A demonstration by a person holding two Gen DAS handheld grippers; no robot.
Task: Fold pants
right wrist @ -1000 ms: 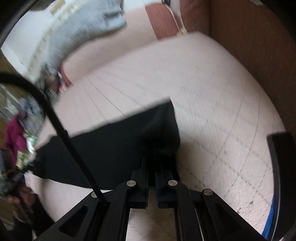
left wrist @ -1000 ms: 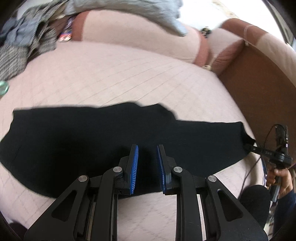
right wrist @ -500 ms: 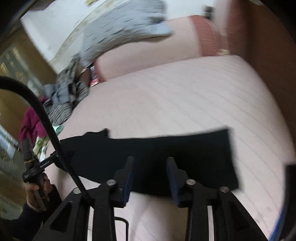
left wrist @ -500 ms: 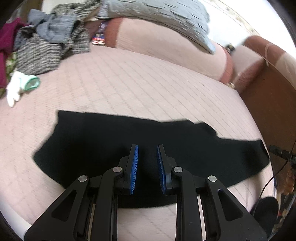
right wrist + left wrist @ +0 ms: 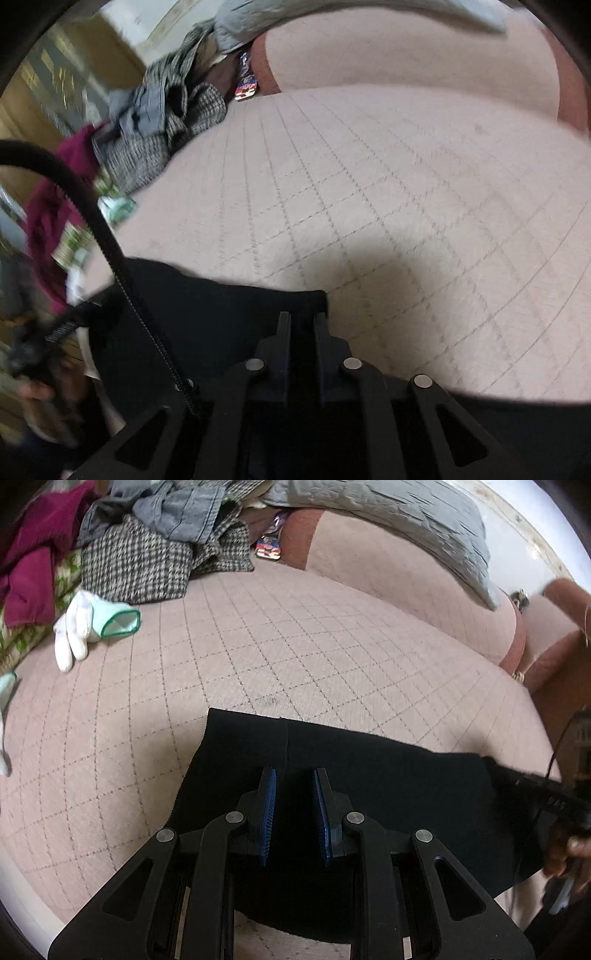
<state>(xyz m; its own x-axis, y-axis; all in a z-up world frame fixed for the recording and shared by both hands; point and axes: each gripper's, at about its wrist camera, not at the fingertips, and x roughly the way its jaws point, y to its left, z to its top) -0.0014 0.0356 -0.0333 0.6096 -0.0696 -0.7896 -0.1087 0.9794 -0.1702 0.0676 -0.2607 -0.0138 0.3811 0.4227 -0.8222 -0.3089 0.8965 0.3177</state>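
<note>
The black pants point(image 5: 388, 786) lie on the pink quilted bed, with the right end lifted off the bed. My left gripper point(image 5: 293, 779) hangs open just above the pants near their left edge and holds nothing. My right gripper point(image 5: 302, 321) is shut on a raised edge of the pants point(image 5: 221, 317) and holds that cloth above the bed. The right gripper also shows at the right edge of the left wrist view point(image 5: 543, 790), with cloth hanging from it.
A pile of clothes point(image 5: 140, 542) sits at the back left of the bed point(image 5: 332, 646), with a white glove point(image 5: 85, 627) beside it. A grey quilted blanket point(image 5: 406, 513) lies over the pink bolster at the back. A brown wall stands on the right.
My right gripper went from open to shut on the pants' end and lifted it toward the left. My left gripper swung left along the pants and stayed open.
</note>
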